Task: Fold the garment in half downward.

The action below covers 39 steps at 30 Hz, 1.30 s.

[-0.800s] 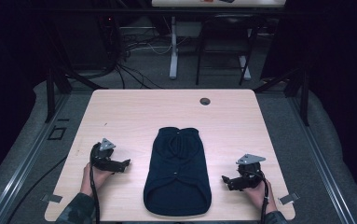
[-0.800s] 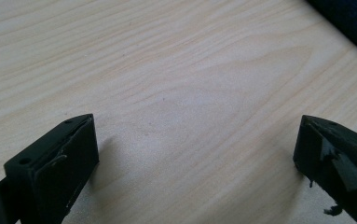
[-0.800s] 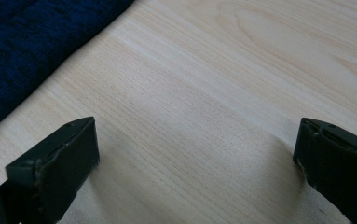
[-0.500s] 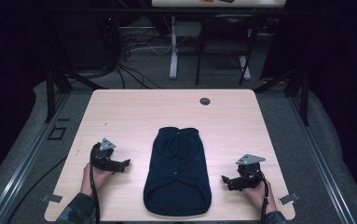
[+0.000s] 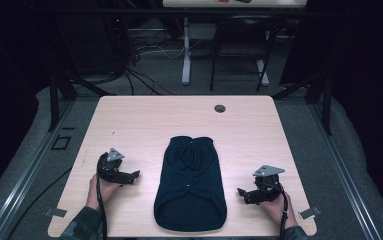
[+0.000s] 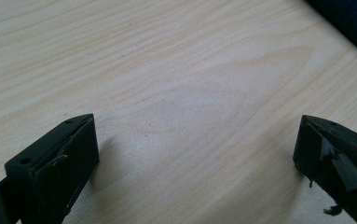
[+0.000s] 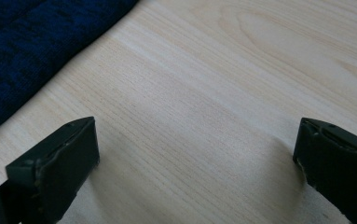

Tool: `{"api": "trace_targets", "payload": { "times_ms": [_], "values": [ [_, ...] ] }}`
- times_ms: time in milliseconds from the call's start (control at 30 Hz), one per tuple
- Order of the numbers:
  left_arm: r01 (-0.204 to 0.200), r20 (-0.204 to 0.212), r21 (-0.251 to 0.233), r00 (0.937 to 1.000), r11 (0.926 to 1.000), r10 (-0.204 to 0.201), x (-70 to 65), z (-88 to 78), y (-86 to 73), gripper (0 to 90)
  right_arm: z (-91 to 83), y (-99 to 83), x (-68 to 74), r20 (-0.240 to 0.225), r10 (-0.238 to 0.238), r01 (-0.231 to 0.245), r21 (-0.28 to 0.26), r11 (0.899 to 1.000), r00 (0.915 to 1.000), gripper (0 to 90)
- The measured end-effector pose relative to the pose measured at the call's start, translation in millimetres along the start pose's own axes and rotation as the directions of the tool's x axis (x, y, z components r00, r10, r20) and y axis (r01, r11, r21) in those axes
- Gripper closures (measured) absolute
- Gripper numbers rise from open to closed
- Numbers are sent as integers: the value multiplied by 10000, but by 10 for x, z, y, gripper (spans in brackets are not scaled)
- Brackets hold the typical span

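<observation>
A: Black jaws stand wide apart on both tools, nothing between them but bare wood. The left gripper (image 5: pixel 129 176) and right gripper (image 5: pixel 245 194) rest on the table (image 5: pixel 144 117).

B: And the navy garment (image 5: pixel 191 182)?

A: Flat between them, long axis running away from the person, hem at the near edge. Each gripper points inward at it; the right looks slightly nearer, by the hem.

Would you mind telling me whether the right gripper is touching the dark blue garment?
Apart. In the right gripper view, bare wood lies between the right gripper and the dark blue garment, and its open jaws hold nothing.
</observation>
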<state>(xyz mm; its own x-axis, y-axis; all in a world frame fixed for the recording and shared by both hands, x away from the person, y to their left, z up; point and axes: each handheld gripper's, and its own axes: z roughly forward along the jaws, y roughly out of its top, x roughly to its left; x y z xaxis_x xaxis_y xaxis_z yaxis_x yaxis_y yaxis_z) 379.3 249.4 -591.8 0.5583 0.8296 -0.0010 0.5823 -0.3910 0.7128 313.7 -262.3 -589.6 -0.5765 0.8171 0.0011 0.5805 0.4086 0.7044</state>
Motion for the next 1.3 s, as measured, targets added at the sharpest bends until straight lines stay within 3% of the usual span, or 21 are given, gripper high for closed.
{"api": "trace_targets", "payload": {
  "times_ms": [200,267,400,600,667,733,967,1133,1300],
  "values": [
    [77,-34,-32,10000,10000,-78,2,0,4,11,7,31,1,-48,-97,98,196,9998,9999,0],
    [390,78,-110,9992,9992,-389,11,1,37,3,14,51,1,-52,-187,189,313,9993,9998,0],
    [456,166,-282,9988,9986,-451,11,-18,113,0,27,107,23,23,-280,279,428,9987,9996,0],
    [432,260,-727,9988,9964,-414,-2,-11,297,0,43,343,11,-595,232,-229,53,9997,9980,0],
    [311,374,-939,9989,9951,-277,-28,-3,394,0,60,449,-4,-1158,343,-343,20,9994,9927,2],
    [274,415,-1036,9989,9942,-232,-47,11,464,0,65,517,-23,-1362,431,-445,-74,9990,9897,7],
    [202,829,-694,9965,9974,-144,-87,184,721,0,187,783,-43,-1479,462,-488,-134,9987,9879,10],
    [-10,1095,-372,9940,9993,51,-138,318,891,0,325,965,-65,-1863,698,-778,-359,9963,9800,12],
    [118,1425,-262,9898,9996,-80,-197,426,1010,0,490,1186,-76,-2282,770,-840,-210,9962,9706,27]
  ]
}}
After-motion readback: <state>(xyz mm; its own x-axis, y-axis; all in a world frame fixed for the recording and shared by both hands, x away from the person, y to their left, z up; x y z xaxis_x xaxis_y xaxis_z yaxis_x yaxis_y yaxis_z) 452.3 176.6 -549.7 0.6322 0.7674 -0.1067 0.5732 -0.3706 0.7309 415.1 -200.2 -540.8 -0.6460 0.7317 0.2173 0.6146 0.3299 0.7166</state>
